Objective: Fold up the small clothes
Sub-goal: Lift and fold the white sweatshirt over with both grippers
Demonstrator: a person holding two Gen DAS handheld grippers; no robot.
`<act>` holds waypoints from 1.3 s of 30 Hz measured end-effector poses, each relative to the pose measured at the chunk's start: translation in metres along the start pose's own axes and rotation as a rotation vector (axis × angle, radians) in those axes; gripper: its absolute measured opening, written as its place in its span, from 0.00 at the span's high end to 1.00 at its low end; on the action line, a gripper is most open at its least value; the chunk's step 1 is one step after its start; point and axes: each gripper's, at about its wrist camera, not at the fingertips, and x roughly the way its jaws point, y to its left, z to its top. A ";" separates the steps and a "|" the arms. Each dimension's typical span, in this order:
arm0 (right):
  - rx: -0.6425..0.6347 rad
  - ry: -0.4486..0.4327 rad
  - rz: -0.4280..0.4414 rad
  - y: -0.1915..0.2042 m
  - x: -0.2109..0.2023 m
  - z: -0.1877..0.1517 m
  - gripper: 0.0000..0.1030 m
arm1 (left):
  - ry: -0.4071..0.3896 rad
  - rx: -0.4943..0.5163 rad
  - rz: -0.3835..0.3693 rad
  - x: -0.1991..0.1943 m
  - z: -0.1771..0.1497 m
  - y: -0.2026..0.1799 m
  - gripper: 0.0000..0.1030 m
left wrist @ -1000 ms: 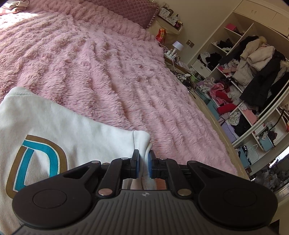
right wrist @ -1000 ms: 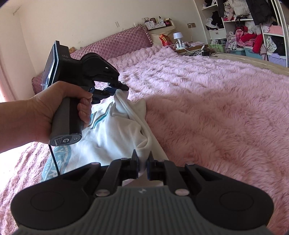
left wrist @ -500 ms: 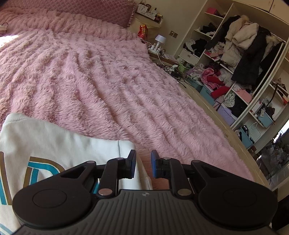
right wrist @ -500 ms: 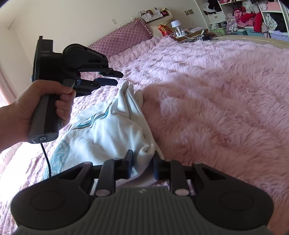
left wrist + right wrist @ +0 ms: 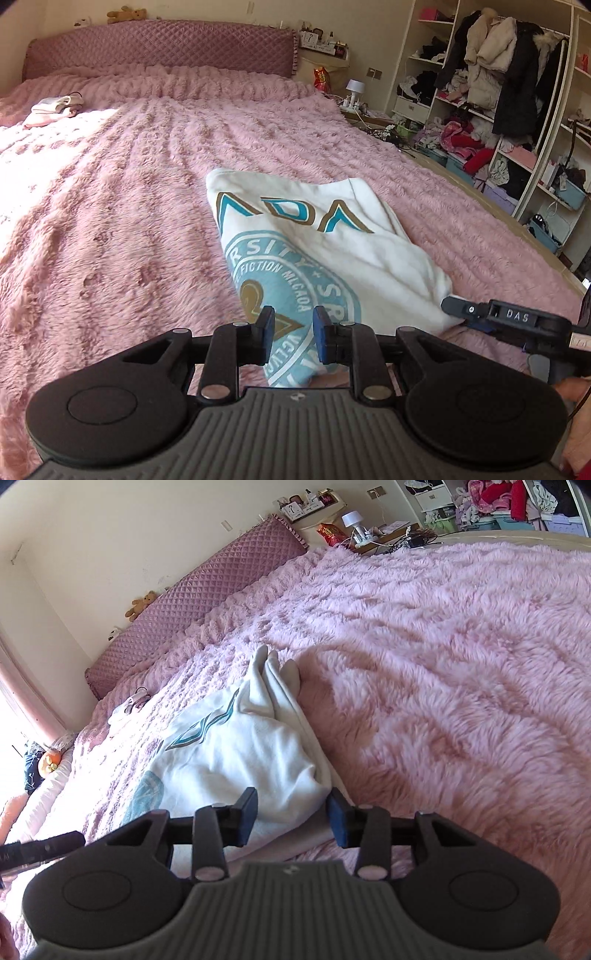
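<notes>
Both grippers have released the fabric since the earlier frames: a second ago each one pinched an edge of the white sweatshirt point(image 5: 314, 236), half a second ago the fingers were parting, and now both stand clear of it. Left gripper point(image 5: 293, 338) has also drawn back toward the near side, so the whole garment now shows ahead of it.

Left gripper fingers are parted by a narrow gap with nothing between them; the printed emblem shows through the gap. Right gripper point(image 5: 293, 818) is spread wide and empty, its fingers standing either side of the near corner of the sweatshirt point(image 5: 236, 753) without gripping it. From the left wrist view the right gripper point(image 5: 461, 312) sits at the near right corner of the garment.

The sweatshirt lies partly folded on the pink plush blanket point(image 5: 122, 206), print side up, with its right portion doubled over in loose layers.

Judged risks from this state:
- The folded layers are bunched and uneven along the right edge; a further fold over them likely locks in the creases
- The long pile of the blanket probably drags on the fabric, so sliding the garment may undo the fold
- A grasp at the stacked corner may catch only the top layer, leaving the lower layers behind and opening the fold
</notes>
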 end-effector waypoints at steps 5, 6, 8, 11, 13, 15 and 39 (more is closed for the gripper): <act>0.004 0.000 -0.016 0.001 0.000 -0.001 0.66 | 0.022 0.016 -0.004 -0.002 -0.025 0.000 0.77; 0.004 0.001 -0.018 0.002 0.001 -0.001 0.66 | 0.018 0.016 -0.003 -0.001 -0.030 -0.002 0.76; -0.005 0.000 -0.022 0.003 0.001 -0.001 0.66 | 0.022 0.030 -0.006 0.003 -0.034 -0.005 0.72; -0.012 0.001 -0.023 0.003 0.001 -0.002 0.66 | 0.033 0.062 0.009 0.010 -0.040 -0.011 0.68; -0.014 0.003 -0.022 0.003 0.002 -0.002 0.66 | 0.044 0.110 0.052 0.016 -0.041 -0.018 0.68; -0.012 0.004 -0.020 0.002 0.002 -0.001 0.66 | 0.047 0.142 0.084 0.019 -0.044 -0.023 0.68; 0.021 0.047 -0.113 -0.008 0.005 -0.003 1.00 | 0.118 0.182 0.253 0.031 -0.050 -0.032 0.91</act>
